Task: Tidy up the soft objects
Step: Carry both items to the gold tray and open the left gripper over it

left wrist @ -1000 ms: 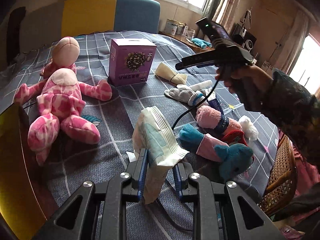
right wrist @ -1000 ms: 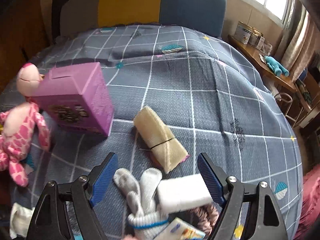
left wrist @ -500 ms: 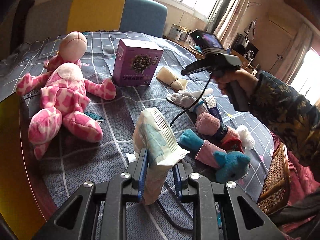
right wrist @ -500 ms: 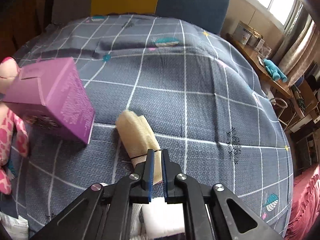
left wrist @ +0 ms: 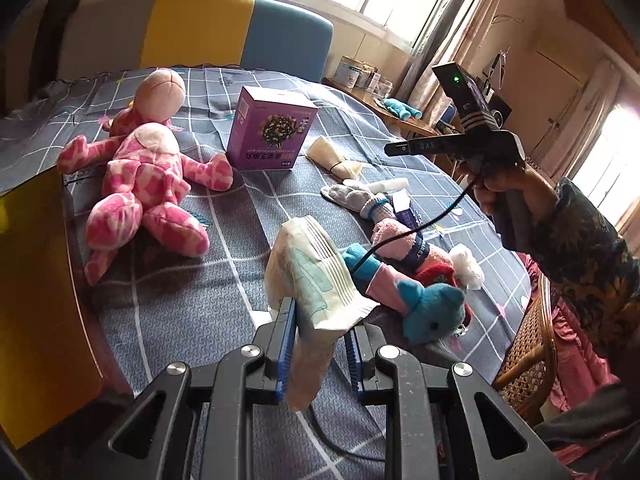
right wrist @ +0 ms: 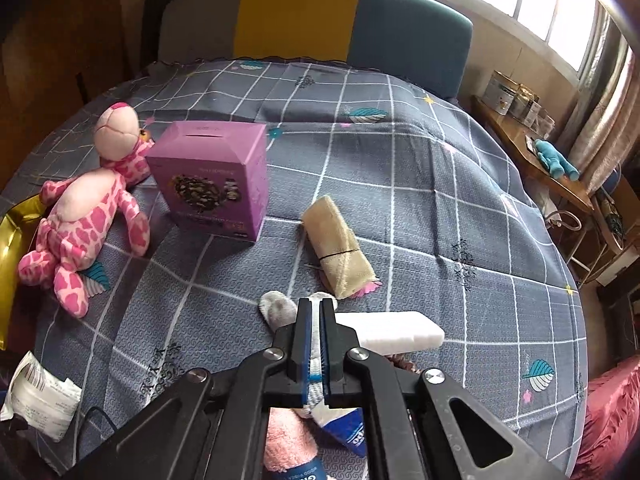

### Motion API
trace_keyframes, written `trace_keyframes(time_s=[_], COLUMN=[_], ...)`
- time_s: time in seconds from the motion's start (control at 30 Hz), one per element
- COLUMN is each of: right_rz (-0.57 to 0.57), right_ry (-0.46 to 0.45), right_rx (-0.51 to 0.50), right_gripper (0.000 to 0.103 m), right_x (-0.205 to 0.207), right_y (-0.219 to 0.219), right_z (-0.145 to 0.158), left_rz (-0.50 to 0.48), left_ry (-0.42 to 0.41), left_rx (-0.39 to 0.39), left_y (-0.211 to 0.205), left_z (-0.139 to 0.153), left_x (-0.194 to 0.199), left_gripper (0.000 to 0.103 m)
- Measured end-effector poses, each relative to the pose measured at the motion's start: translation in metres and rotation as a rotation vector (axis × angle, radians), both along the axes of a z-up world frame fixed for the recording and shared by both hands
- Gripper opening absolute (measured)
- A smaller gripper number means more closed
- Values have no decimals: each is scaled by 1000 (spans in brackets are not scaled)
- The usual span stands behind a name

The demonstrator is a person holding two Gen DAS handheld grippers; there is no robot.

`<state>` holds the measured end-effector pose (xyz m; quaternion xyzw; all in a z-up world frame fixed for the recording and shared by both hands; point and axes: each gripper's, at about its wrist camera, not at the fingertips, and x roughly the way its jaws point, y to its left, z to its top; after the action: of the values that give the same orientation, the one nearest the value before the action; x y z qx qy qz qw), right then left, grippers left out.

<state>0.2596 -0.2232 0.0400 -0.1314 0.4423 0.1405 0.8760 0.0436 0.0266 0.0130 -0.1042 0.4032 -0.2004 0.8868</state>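
Observation:
My left gripper (left wrist: 320,336) is shut on a white soft tissue pack (left wrist: 316,276) and holds it above the grey checked cloth (left wrist: 192,296). My right gripper (right wrist: 315,320) is shut and empty, raised above the grey glove (right wrist: 276,306) and the white sponge block (right wrist: 394,330); it also shows in the left wrist view (left wrist: 396,149). A pink spotted plush (left wrist: 140,188) lies at the left. A beige rolled towel (right wrist: 338,252), a pink towel roll (left wrist: 394,236) and a teal plush (left wrist: 430,312) lie on the cloth.
A purple box (right wrist: 212,184) stands beside the pink plush. A gold-coloured container (left wrist: 36,296) is at the left edge of the table. A wicker chair (left wrist: 524,356) stands at the right. A padded yellow and blue chair back (right wrist: 352,20) is behind the table.
My right gripper closed from wide open to shut with nothing in it, then lifted and drew back from the beige towel. My left gripper keeps its hold on the tissue pack.

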Motion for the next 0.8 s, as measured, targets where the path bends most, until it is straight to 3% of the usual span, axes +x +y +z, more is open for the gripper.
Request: trace_keyframes(time_s=[0.03, 0.1, 0.2, 0.27, 0.5, 0.53, 0.57, 0.7, 0.8], right_rz=[-3, -38, -57, -55, -3, 1, 8, 4, -21], right_ry=[13, 28, 93, 104, 162, 181, 199, 141, 59], right_rx=[23, 23, 0, -38, -209, -203, -187, -202, -179], right_gripper=[6, 43, 60, 65, 67, 64, 49, 45, 45], right_x=[8, 24, 53, 71, 123, 127, 128, 115, 96], right_y=[-5, -11, -9, -2, 26, 27, 28, 30, 25], right_z=[-3, -11, -32, -44, -85, -90, -94, -85, -59], left_rz=[1, 2, 6, 6, 1, 0, -3, -1, 17], left_ry=[-1, 6, 9, 9, 21, 21, 19, 3, -11], left_rx=[4, -1, -7, -15, -40, -45, -52, -75, -97], left_y=[0, 2, 4, 5, 9, 10, 10, 15, 24], left_z=[0, -1, -1, 0, 0, 1, 2, 9, 16], left_x=[-3, -6, -9, -10, -4, -3, -2, -2, -4], left_gripper=[23, 23, 23, 23, 23, 23, 23, 23, 23])
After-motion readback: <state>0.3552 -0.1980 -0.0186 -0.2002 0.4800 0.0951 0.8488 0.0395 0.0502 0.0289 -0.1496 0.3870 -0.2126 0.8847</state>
